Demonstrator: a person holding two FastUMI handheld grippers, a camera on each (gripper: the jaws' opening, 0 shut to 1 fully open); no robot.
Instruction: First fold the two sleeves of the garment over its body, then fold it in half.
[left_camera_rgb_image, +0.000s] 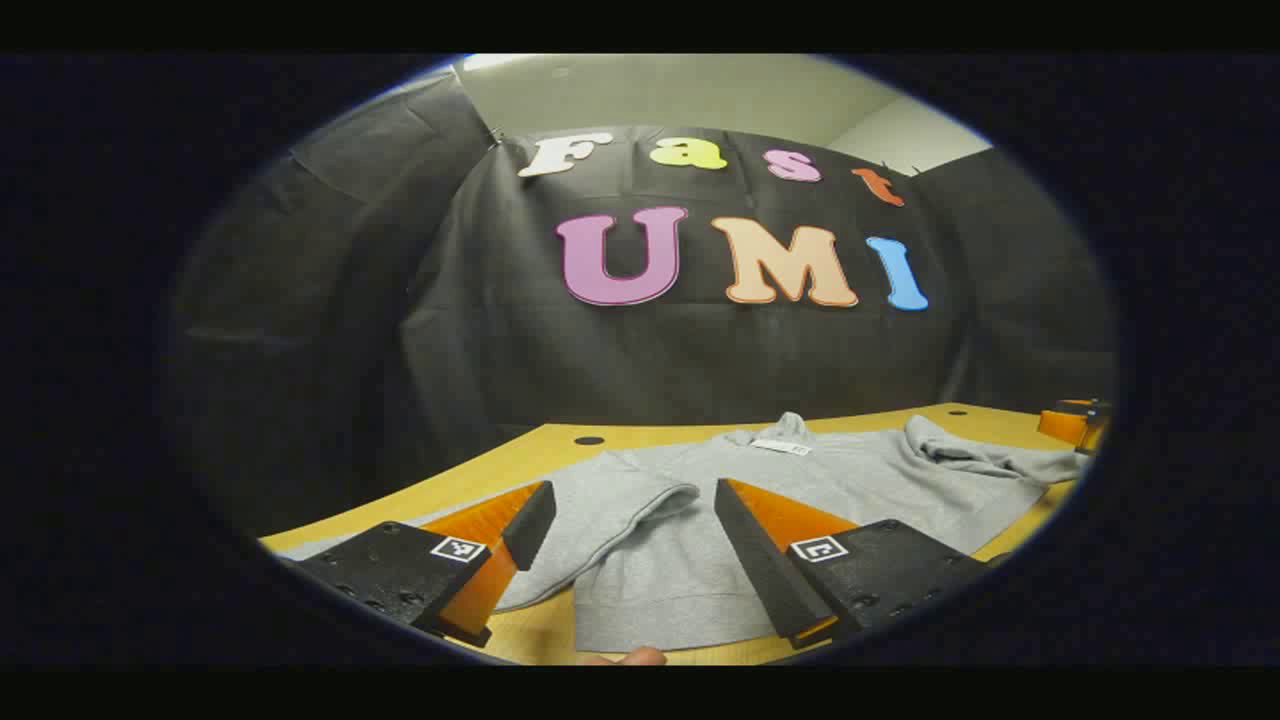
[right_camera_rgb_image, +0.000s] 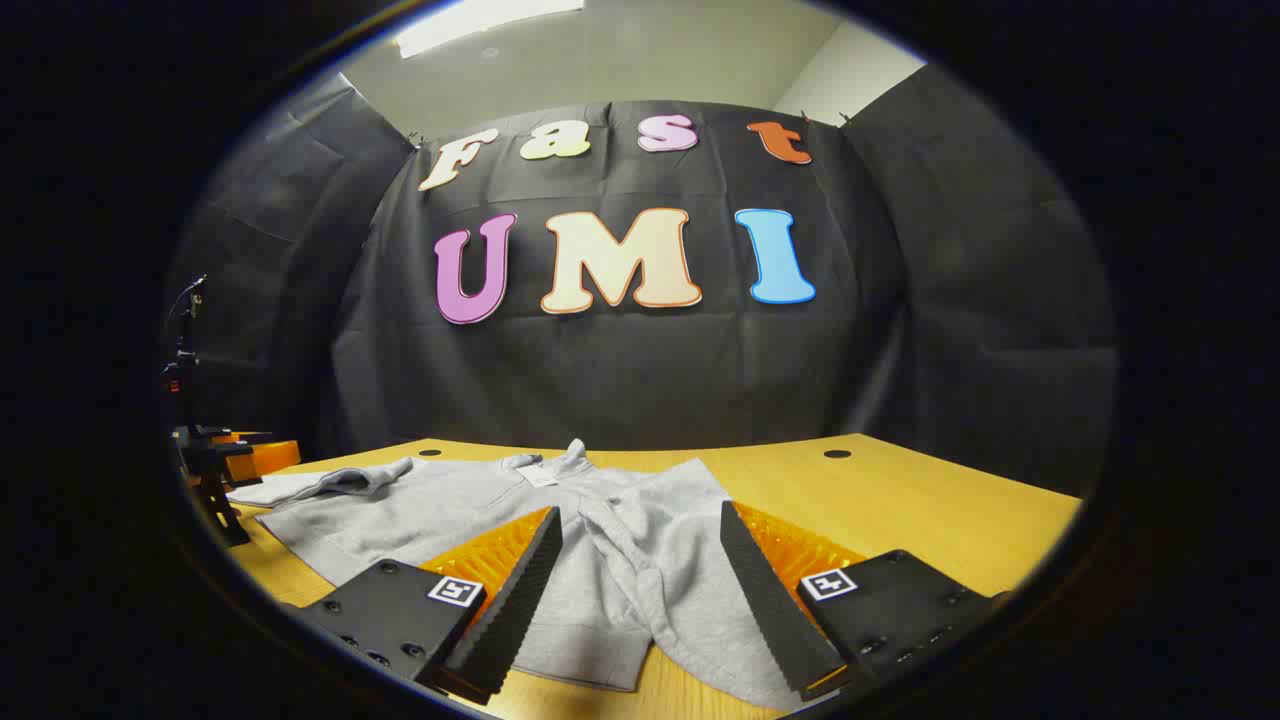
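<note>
A grey sweatshirt (left_camera_rgb_image: 800, 480) lies flat on the wooden table (left_camera_rgb_image: 480, 480), its collar with a white label (left_camera_rgb_image: 780, 447) at the far side. My left gripper (left_camera_rgb_image: 632, 498) stands open low over the near sleeve (left_camera_rgb_image: 600, 530) and the hem. The other sleeve (left_camera_rgb_image: 980, 455) lies rumpled at the right, next to the right gripper (left_camera_rgb_image: 1075, 425). In the right gripper view, the right gripper (right_camera_rgb_image: 640, 518) is open over a sleeve (right_camera_rgb_image: 670, 570) that runs down beside the sweatshirt's body (right_camera_rgb_image: 430, 515). The far sleeve (right_camera_rgb_image: 330, 485) ends by the left gripper (right_camera_rgb_image: 215, 465).
Bare table (right_camera_rgb_image: 900, 490) stretches to the right of the sweatshirt, with a small dark hole (right_camera_rgb_image: 837, 454) near the back. Another hole (left_camera_rgb_image: 589, 440) sits behind the garment at the left. A fingertip (left_camera_rgb_image: 625, 657) shows at the bottom edge. Black cloth walls close the back.
</note>
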